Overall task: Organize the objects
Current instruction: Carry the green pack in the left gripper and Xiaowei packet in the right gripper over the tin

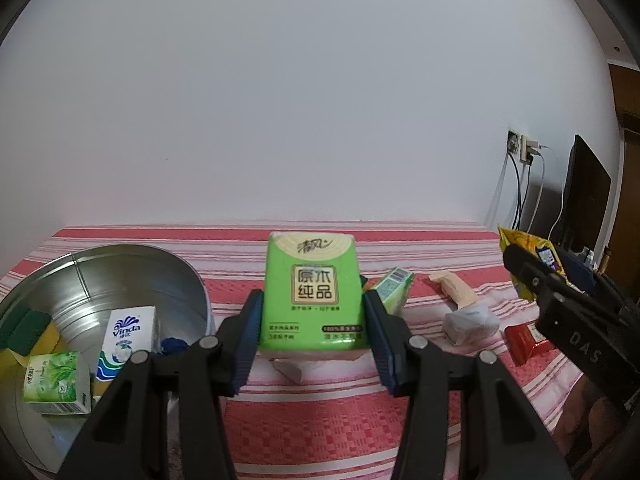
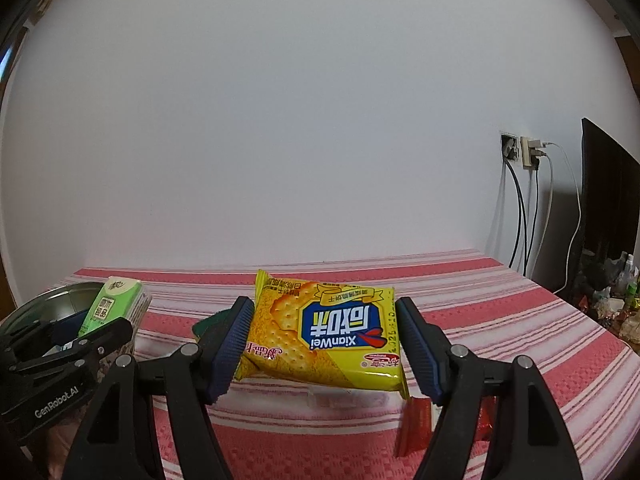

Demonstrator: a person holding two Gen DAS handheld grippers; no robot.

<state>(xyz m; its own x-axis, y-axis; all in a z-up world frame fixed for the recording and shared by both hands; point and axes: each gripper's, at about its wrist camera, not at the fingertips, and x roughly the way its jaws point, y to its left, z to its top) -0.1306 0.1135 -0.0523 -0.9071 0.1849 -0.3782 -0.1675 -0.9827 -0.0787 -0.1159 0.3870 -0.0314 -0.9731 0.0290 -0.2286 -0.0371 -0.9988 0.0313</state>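
Note:
My left gripper [image 1: 314,332] is shut on a green tissue pack [image 1: 313,292] and holds it upright above the red striped cloth, just right of a round metal tin [image 1: 132,264]. The tin holds a Vinda tissue pack [image 1: 128,338], a green tea-print pack [image 1: 56,380] and sponges [image 1: 24,328]. My right gripper [image 2: 324,344] is shut on a yellow cracker packet [image 2: 324,332], lifted above the cloth. The packet [image 1: 528,256] and right gripper also show at the far right of the left wrist view. The tissue pack [image 2: 110,306] and tin [image 2: 52,304] show at left of the right wrist view.
On the cloth [image 1: 320,412] lie a small green pack [image 1: 394,288], a beige wrapped bar [image 1: 454,288], a white packet [image 1: 470,322] and a red packet [image 1: 526,338]. A red packet [image 2: 420,420] lies under my right gripper. Wall sockets with cables [image 2: 524,152] and a dark monitor [image 2: 612,200] stand at right.

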